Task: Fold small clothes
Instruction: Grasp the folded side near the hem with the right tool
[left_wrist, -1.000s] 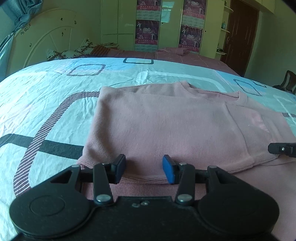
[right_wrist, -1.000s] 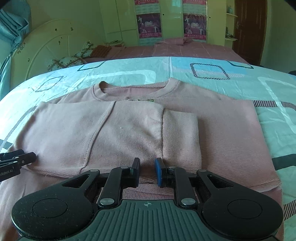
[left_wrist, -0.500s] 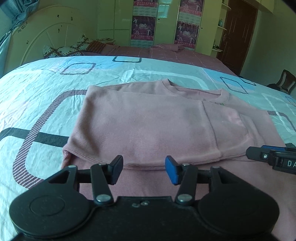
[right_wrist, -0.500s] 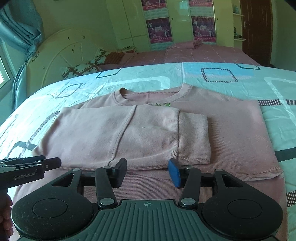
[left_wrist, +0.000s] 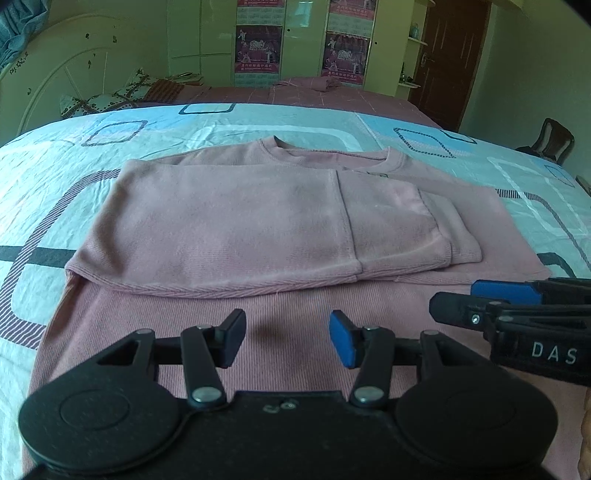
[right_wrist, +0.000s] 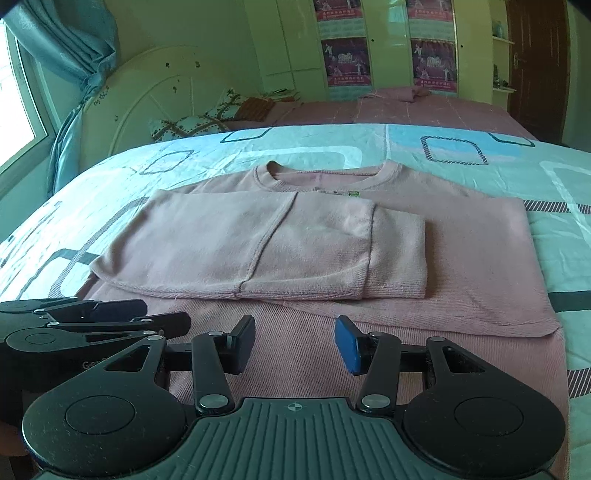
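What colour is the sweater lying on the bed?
The sweater is plain dusty pink, with no print; the right wrist view shows it best.

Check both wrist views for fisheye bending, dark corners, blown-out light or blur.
Left wrist view: the bedspread edge bows strongly, corners are vignetted black, and the pink sweater is sharp. Right wrist view: same bowing, the window is overexposed white, and the green collar tag is too small to read.

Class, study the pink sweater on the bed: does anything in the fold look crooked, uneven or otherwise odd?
Mostly tidy. The sweater lies flat with its sleeves folded across the chest. The one oddity: the near hem corner on the right juts past the layer beneath. Both grippers hover open, holding nothing.
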